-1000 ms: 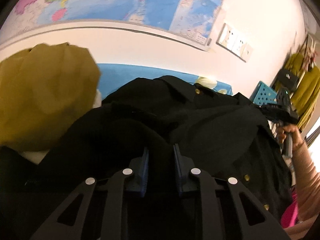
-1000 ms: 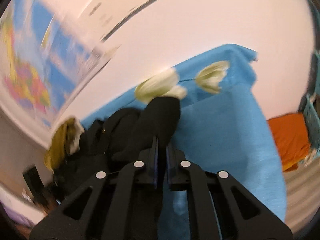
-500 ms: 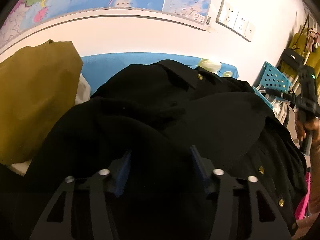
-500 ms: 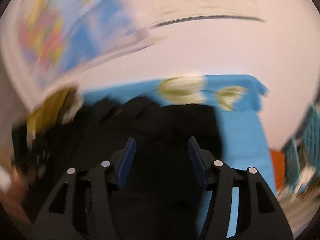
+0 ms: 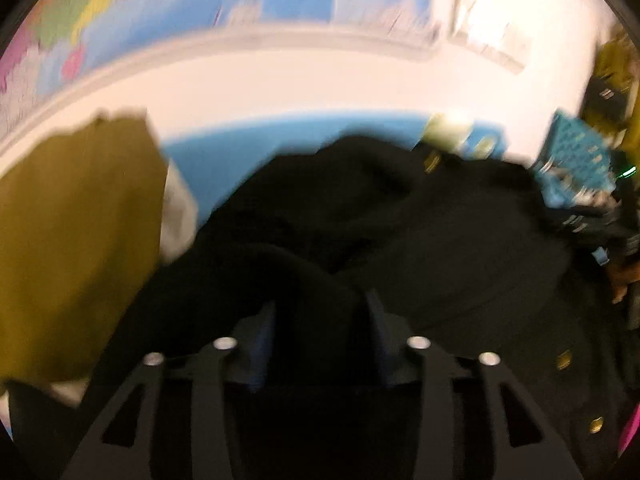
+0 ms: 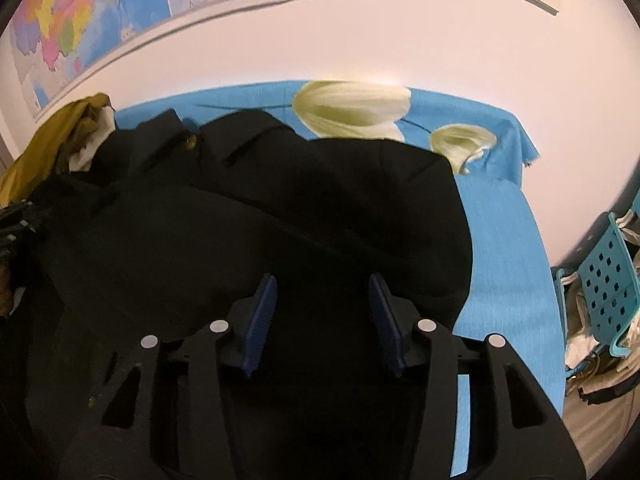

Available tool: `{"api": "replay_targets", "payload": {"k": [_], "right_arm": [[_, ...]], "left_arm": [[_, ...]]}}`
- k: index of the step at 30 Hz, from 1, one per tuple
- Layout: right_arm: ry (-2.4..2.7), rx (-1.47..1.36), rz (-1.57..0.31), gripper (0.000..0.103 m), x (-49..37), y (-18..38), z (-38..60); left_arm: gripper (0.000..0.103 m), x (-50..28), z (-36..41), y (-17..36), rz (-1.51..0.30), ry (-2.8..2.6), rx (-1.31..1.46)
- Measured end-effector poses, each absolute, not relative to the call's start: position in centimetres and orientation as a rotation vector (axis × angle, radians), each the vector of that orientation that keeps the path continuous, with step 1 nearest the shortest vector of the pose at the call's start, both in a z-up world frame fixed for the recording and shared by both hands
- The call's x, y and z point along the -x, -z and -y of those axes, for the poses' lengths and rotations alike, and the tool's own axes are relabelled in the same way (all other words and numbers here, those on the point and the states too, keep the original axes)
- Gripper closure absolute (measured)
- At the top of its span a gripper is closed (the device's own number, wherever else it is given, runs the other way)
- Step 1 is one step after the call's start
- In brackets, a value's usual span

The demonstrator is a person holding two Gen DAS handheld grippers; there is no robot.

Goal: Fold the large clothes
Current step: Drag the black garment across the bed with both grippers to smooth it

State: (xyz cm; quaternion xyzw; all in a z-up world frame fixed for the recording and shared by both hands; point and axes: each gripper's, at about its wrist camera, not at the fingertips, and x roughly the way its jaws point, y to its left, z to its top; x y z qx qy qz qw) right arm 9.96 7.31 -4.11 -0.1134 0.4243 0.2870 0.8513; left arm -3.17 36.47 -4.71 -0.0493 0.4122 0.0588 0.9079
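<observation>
Black buttoned coat (image 6: 304,216) is seen spread on the blue tulip-print cloth (image 6: 504,240) sharply only in right view, left blurred; left gripper (image 5: 320,312) and right gripper (image 6: 322,300), lately opened then narrowed slightly, are released partway above it

The coat (image 6: 280,208) lies on the tablecloth (image 6: 508,240), a garment (image 6: 44,152) left.
</observation>
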Motion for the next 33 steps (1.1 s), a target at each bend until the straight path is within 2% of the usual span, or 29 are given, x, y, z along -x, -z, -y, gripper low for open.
{"api": "replay_targets", "payload": {"k": [2, 4, 7, 14, 20, 22, 25, 27, 28, 29, 33], "right_arm": [[-0.596, 0.224, -0.891, 0.05, -9.4, 3.5, -7.6], [-0.626, 0.219, -0.86, 0.05, -8.2, 2.4, -8.2], [-0.74, 0.217, -0.809, 0.049, -6.1, 0.5, -10.4], [-1.09, 0.269, -0.772, 0.046, -1.1, -0.8, -19.6], [-1.261, 0.35, -0.842, 0.046, 3.0, 0.7, -26.4], [-1.298, 0.387, -0.816, 0.035, 5.0, 0.5, -27.2], [-1.337, 0.415, -0.806, 0.033, 7.1, 0.3, -27.9], [-1.336, 0.42, -0.807, 0.033, 7.8, 0.4, -28.0], [-1.338, 0.412, -0.818, 0.033, 8.0, 0.4, -27.8], [-1.334, 0.408, -0.82, 0.033, 7.9, 0.4, -27.7], [-1.308, 0.34, -0.827, 0.033, 7.1, -0.4, -25.7]], "left_arm": [[0.046, 4.7, -37.2, 4.5, -0.825, -0.118, 0.129], [0.043, 7.2, -37.6, 2.9, -0.766, -0.116, 0.127], [0.032, 11.7, -38.7, 0.4, -0.68, -0.16, 0.091], [0.031, 19.9, -42.9, -1.3, -0.678, -0.358, 0.036], [0.029, 23.1, -44.3, 1.2, -0.786, -0.346, 0.007], [0.029, 24.2, -44.1, 2.2, -0.796, -0.328, 0.0], [0.03, 25.0, -43.7, 3.0, -0.791, -0.294, -0.028], [0.045, 25.0, -43.4, 3.7, -0.81, -0.293, -0.06], [0.07, 24.6, -43.2, 3.9, -0.82, -0.3, -0.073], [0.088, 24.3, -43.3, 3.7, -0.836, -0.3, -0.068], [0.093, 23.7, -45.4, -1.0, -0.78, -0.268, 0.107]]}}
